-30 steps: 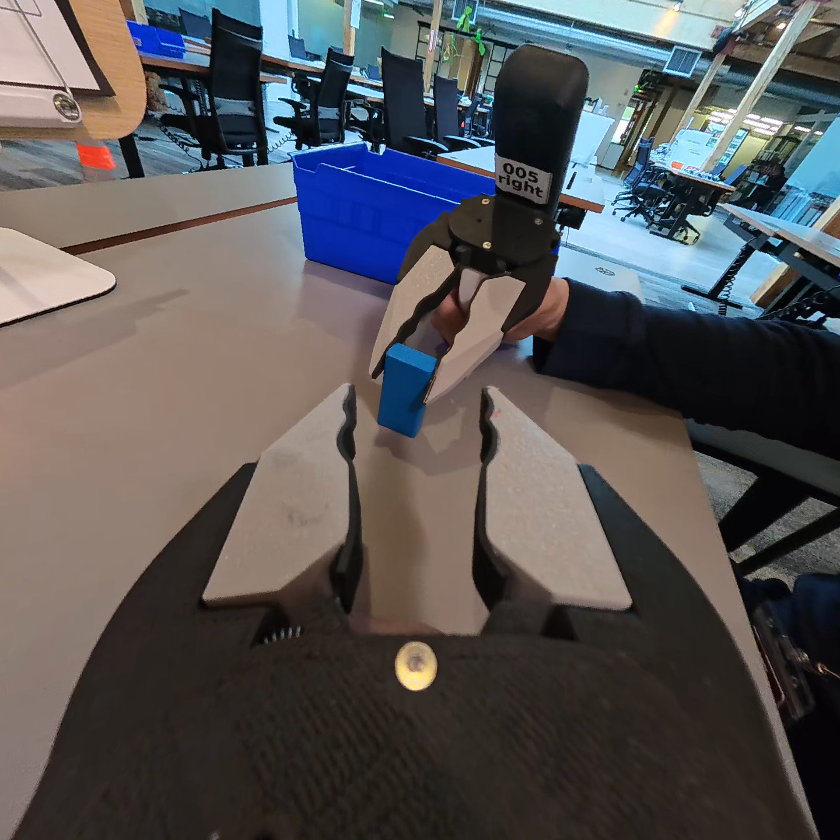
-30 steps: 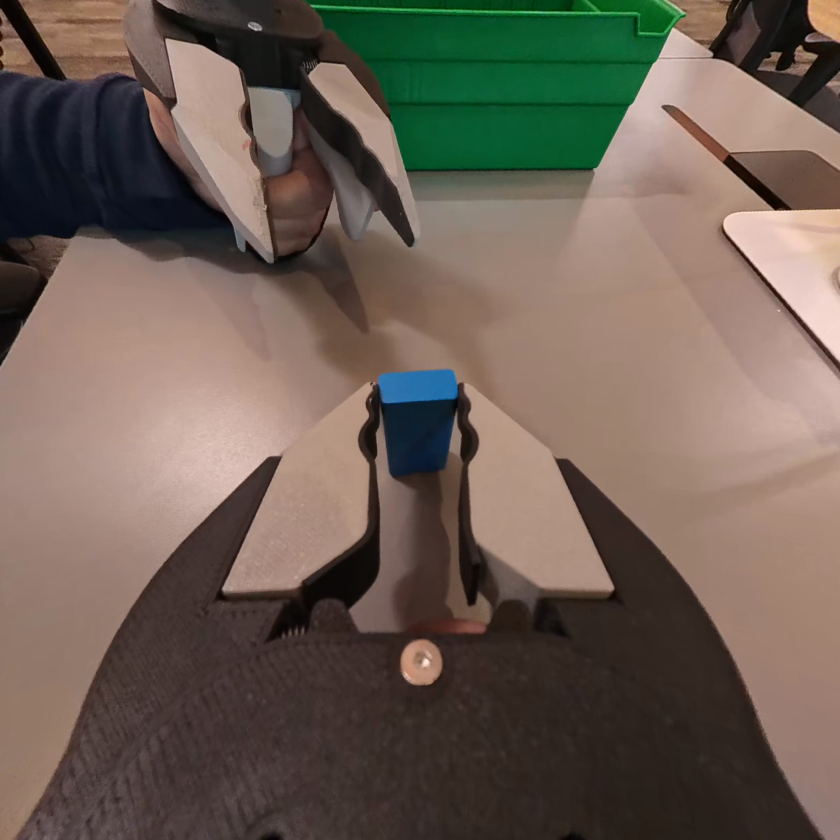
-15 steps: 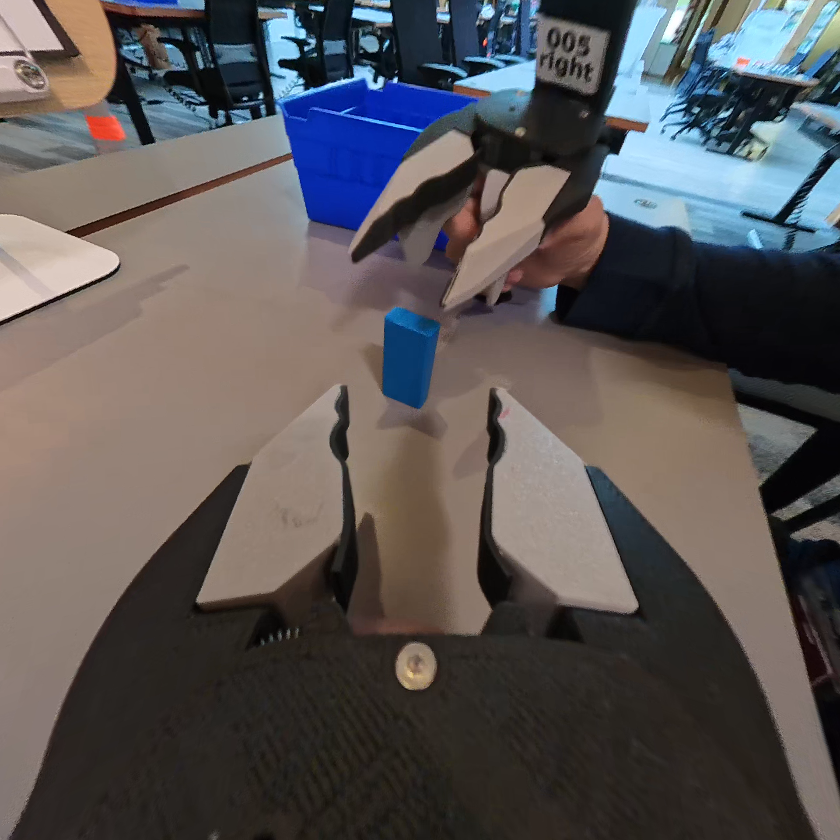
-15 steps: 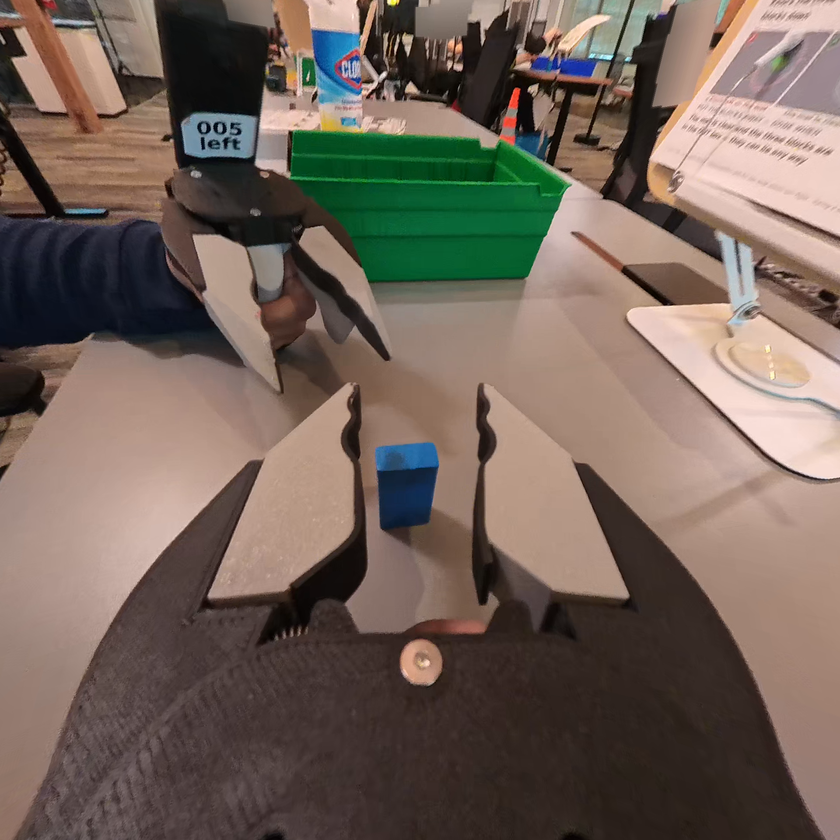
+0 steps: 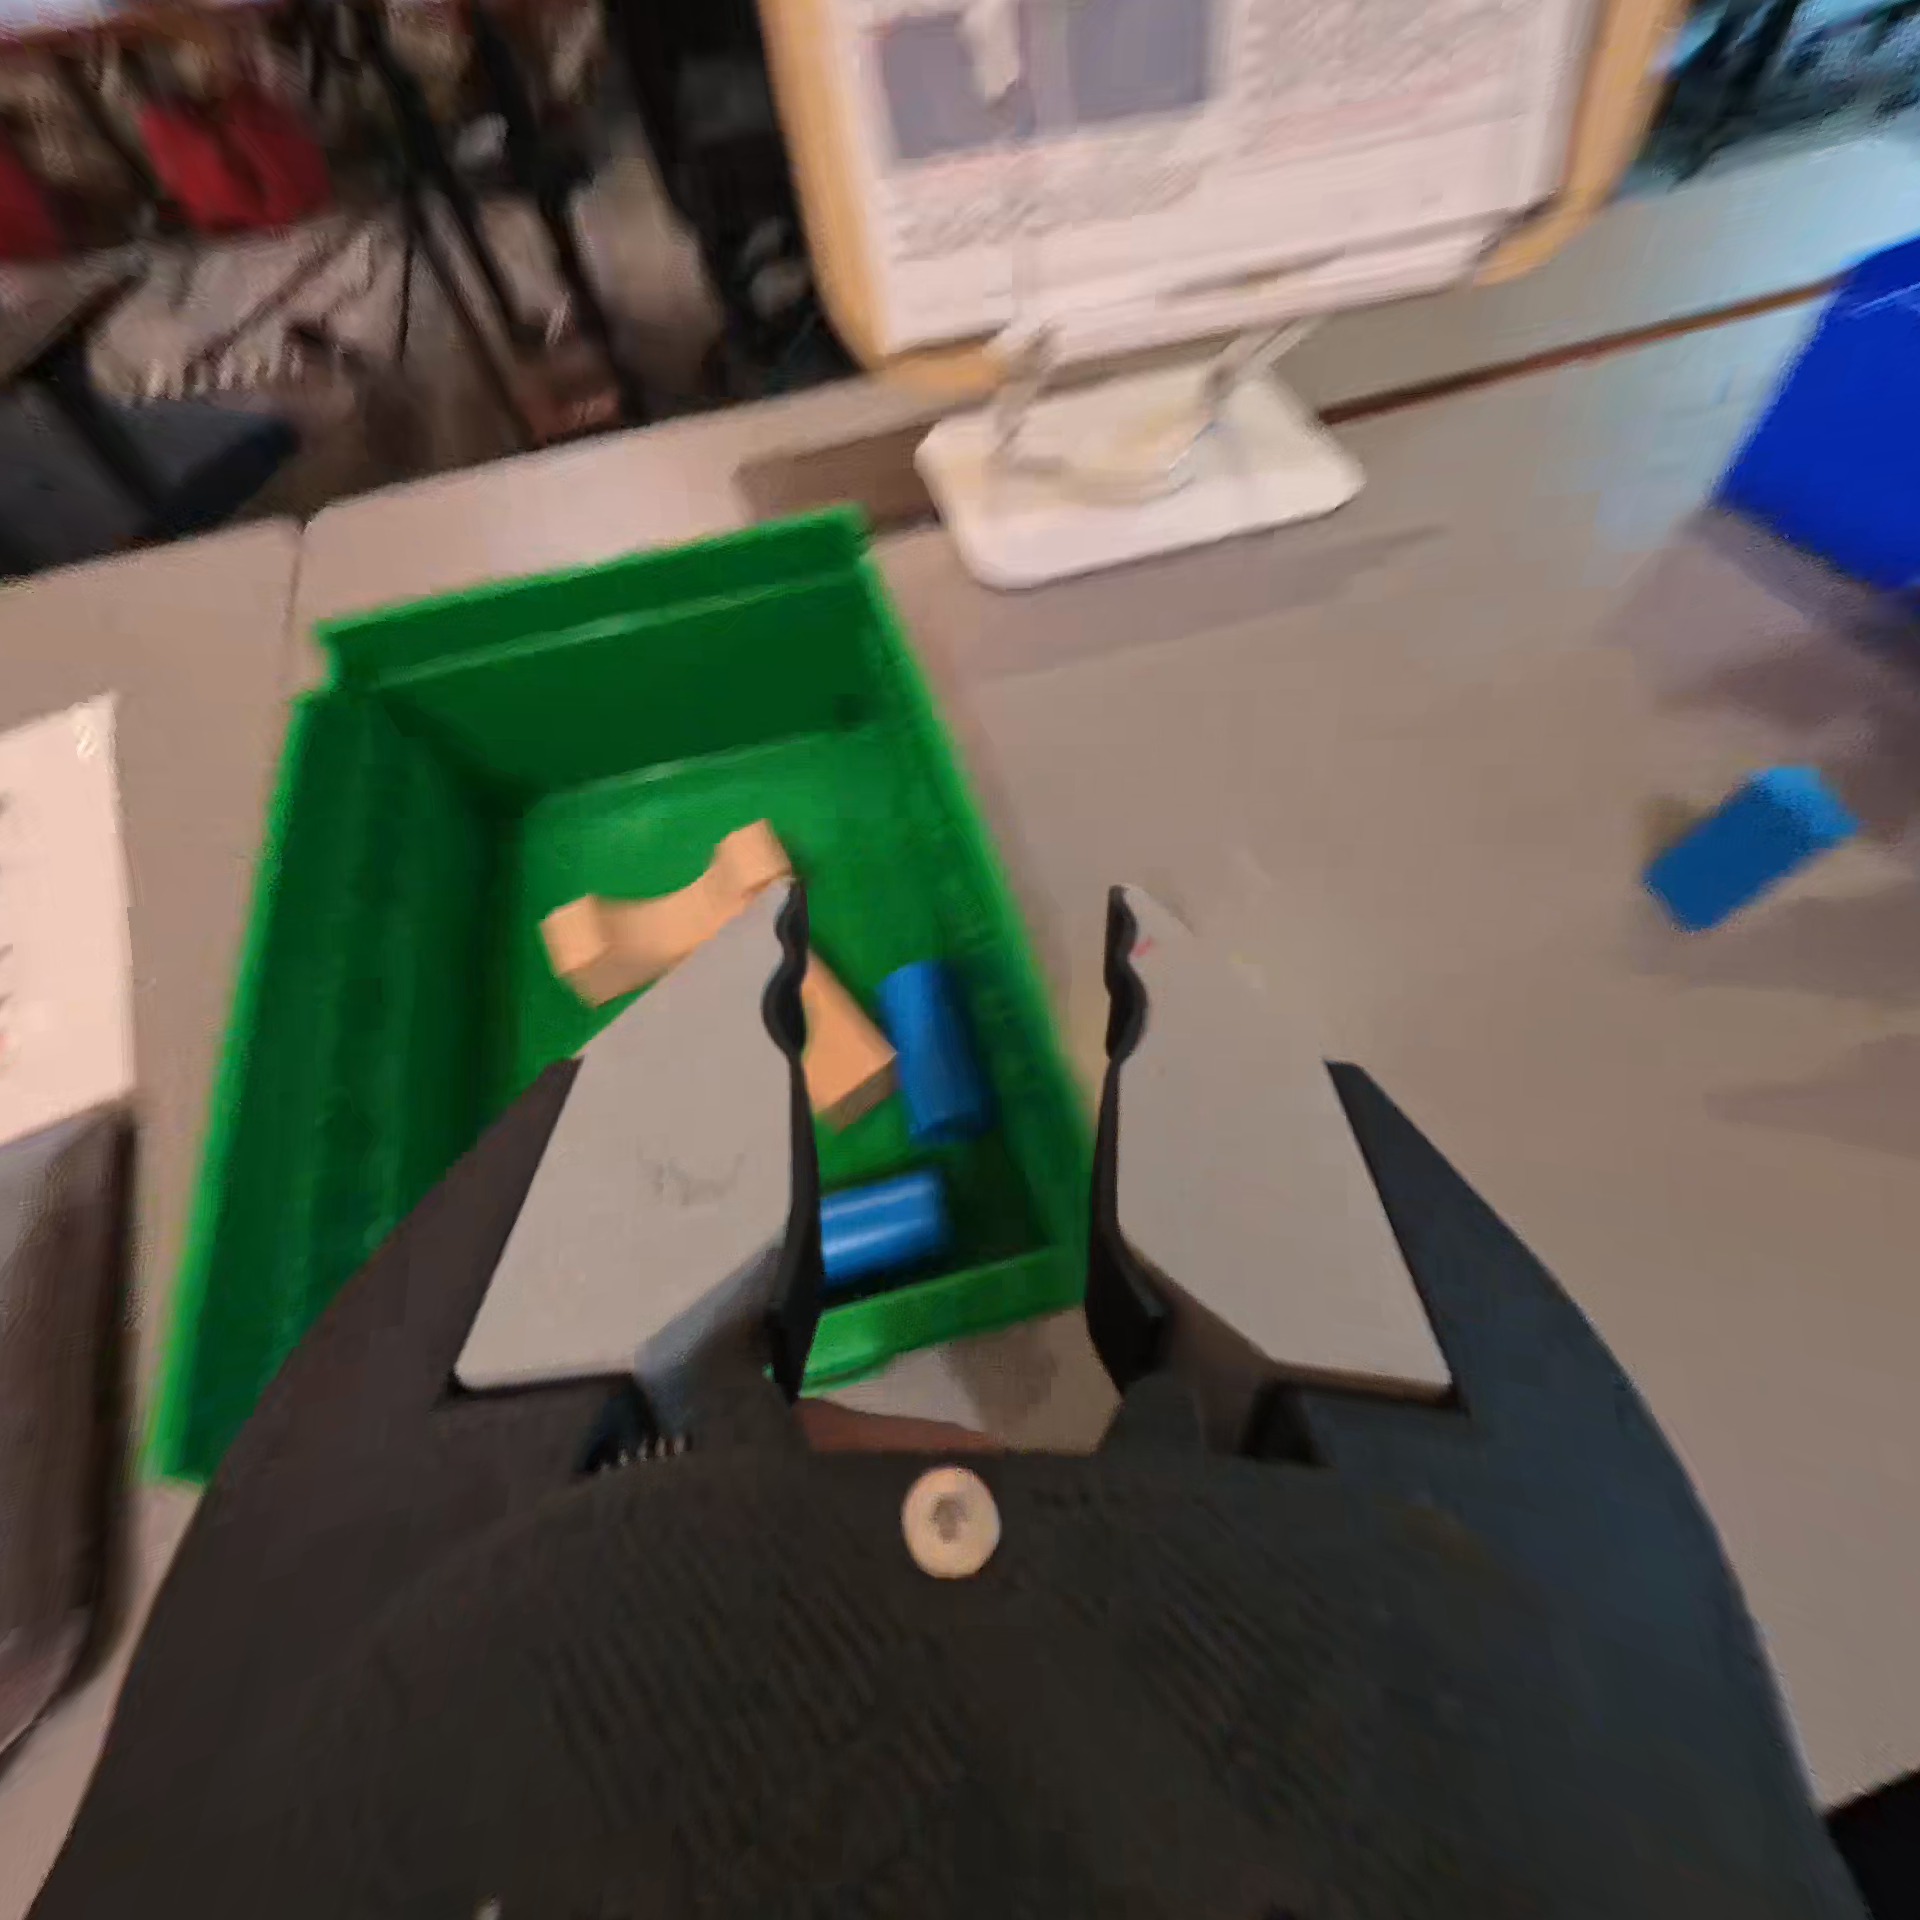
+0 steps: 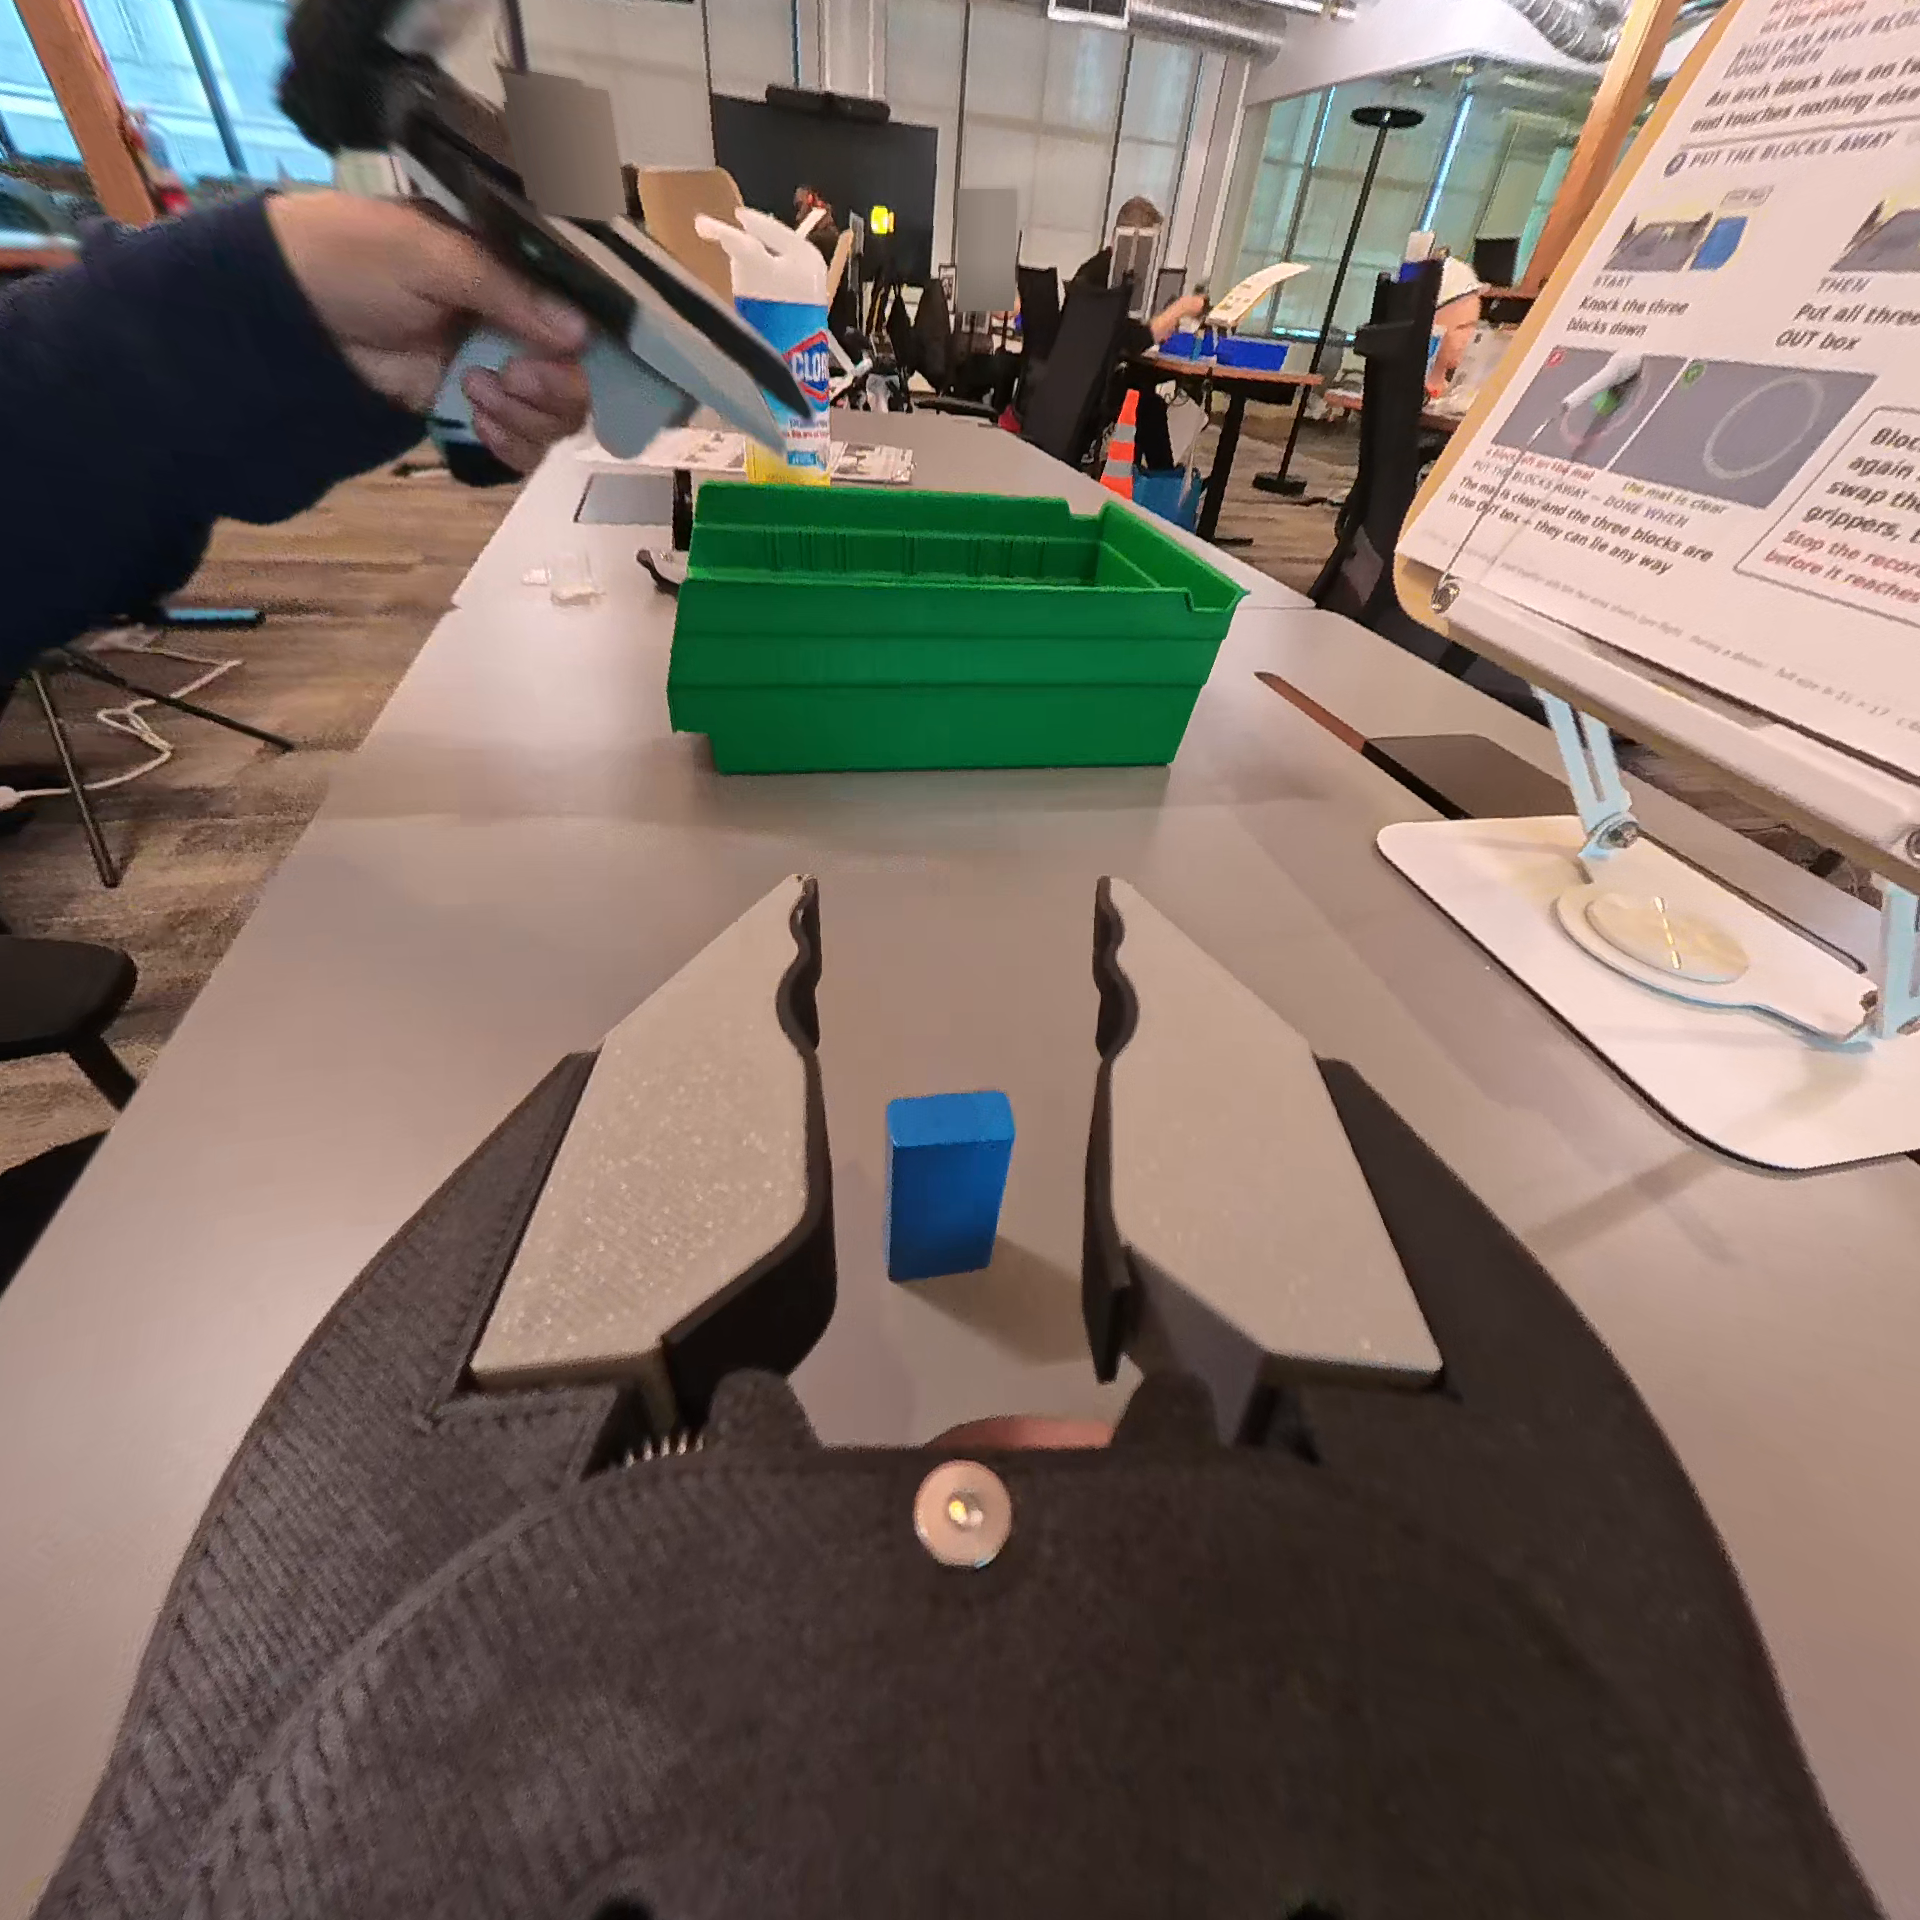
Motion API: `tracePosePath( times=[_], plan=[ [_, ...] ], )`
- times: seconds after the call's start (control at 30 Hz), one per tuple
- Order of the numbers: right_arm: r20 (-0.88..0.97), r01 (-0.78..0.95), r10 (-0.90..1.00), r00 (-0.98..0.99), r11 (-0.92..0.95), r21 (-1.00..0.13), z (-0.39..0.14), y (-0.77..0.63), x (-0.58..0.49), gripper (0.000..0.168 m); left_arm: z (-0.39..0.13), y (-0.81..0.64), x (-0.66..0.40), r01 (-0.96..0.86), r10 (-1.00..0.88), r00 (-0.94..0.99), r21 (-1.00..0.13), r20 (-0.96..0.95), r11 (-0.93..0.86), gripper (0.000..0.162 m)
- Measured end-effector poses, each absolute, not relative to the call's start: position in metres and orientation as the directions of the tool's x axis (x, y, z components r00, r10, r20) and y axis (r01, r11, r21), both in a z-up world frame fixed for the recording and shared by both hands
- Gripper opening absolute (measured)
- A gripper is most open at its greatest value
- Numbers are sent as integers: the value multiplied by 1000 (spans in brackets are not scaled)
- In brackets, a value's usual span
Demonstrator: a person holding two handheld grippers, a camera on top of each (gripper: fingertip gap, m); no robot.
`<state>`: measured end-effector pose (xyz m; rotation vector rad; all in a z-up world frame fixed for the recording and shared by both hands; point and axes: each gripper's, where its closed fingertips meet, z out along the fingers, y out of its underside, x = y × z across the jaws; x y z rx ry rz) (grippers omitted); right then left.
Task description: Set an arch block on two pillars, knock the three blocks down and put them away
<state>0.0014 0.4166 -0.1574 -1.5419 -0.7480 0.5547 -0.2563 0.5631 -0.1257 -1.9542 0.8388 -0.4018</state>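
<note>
A blue block (image 6: 948, 1184) stands upright on the grey table, between my right gripper's (image 6: 951, 894) open fingers and touching neither. It also shows far right in the blurred left wrist view (image 5: 1745, 847). My left gripper (image 5: 951, 904) is open and empty, held above the near end of the green bin (image 5: 343, 935). In the bin lie a wooden arch block (image 5: 665, 914), another wooden block (image 5: 842, 1049) and two blue cylinders (image 5: 930, 1049). The right wrist view shows the left gripper (image 6: 748, 405) raised near the green bin (image 6: 935, 623).
A document stand with a white base (image 6: 1662, 935) stands on the table's right side. A blue bin (image 5: 1849, 416) shows at the far right edge. A wipes canister (image 6: 779, 343) stands behind the green bin. Office chairs and desks fill the background. My right fingertips sit around 30 cm from my left ones.
My right gripper let go of the blue block and drew back, leaving it upright. My left gripper swung away from the block and up over the green bin.
</note>
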Motion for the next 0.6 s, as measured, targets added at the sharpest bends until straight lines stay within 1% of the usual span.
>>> tracePosePath(
  times=[0.03,0.07,0.13,0.2,0.27,0.4,0.5,0.53,0.57,0.6],
  plan=[
    [79,129,736,673,-12,-992,-156,416,2,50,-139,580,-276,-423,-669,741,-816,-60,-394,60],
    [77,124,735,674,-10,-992,-154,416,2,50,-156,596,-295,-450,-635,769,-760,-64,-468,62],
    [77,122,735,674,-8,-992,-153,415,1,49,-194,616,-326,-480,-582,811,-629,-53,-612,62],
    [83,128,736,672,-5,-992,-153,414,0,50,-225,621,-343,-496,-557,830,-508,-38,-704,63],
    [88,134,737,670,-4,-991,-154,413,-1,50,-244,626,-353,-518,-548,834,-436,-67,-736,63],
    [82,134,741,667,-11,-991,-156,412,-1,50,-265,634,-367,-561,-543,826,-318,-154,-764,64],
    [82,134,740,668,-12,-991,-156,413,0,49,-272,636,-368,-570,-549,821,-266,-156,-777,56],
    [80,131,740,668,-11,-991,-155,413,1,49,-274,635,-368,-577,-556,817,-251,-154,-777,49],
    [78,127,741,667,-10,-992,-154,413,1,49,-277,635,-367,-583,-563,813,-239,-151,-777,33],
    [76,124,741,667,-10,-992,-154,412,1,49,-278,636,-367,-590,-571,808,-234,-150,-773,32]
  ],
)
